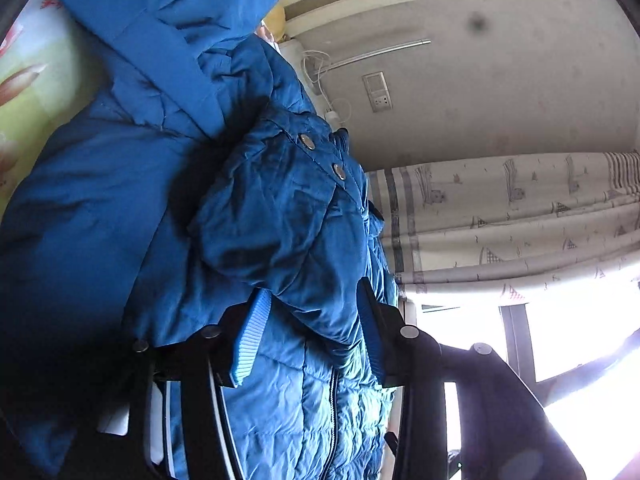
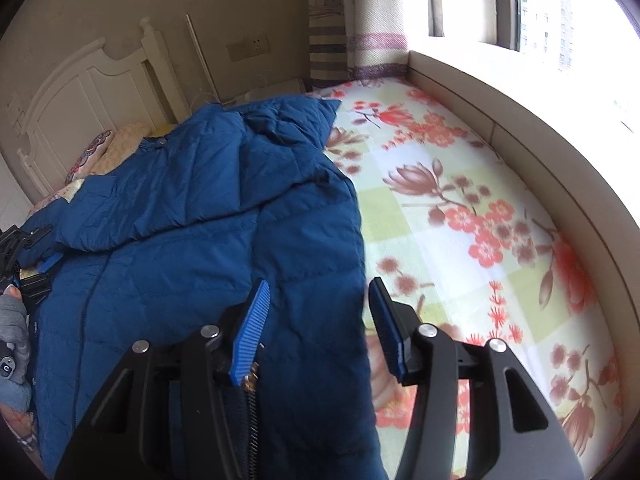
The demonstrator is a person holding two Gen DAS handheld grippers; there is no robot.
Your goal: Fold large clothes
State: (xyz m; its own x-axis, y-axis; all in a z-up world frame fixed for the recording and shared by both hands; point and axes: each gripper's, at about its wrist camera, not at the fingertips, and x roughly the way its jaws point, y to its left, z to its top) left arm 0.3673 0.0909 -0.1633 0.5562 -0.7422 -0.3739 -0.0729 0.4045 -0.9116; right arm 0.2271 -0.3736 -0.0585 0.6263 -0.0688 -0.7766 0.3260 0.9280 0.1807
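A large blue quilted jacket lies spread on the bed with the floral sheet. My right gripper is open, its blue pads either side of the jacket's right edge near the zip. In the left wrist view the jacket fills the frame, bunched, with two metal snaps showing. My left gripper has its blue pads apart with a thick fold of jacket between them; whether it pinches the cloth is unclear. The left gripper also shows at the left edge of the right wrist view, at the jacket.
A white headboard and pillows stand at the bed's far end. A low beige ledge runs along the bed under the window. A patterned curtain hangs beside it. A wall socket and cables are near the headboard.
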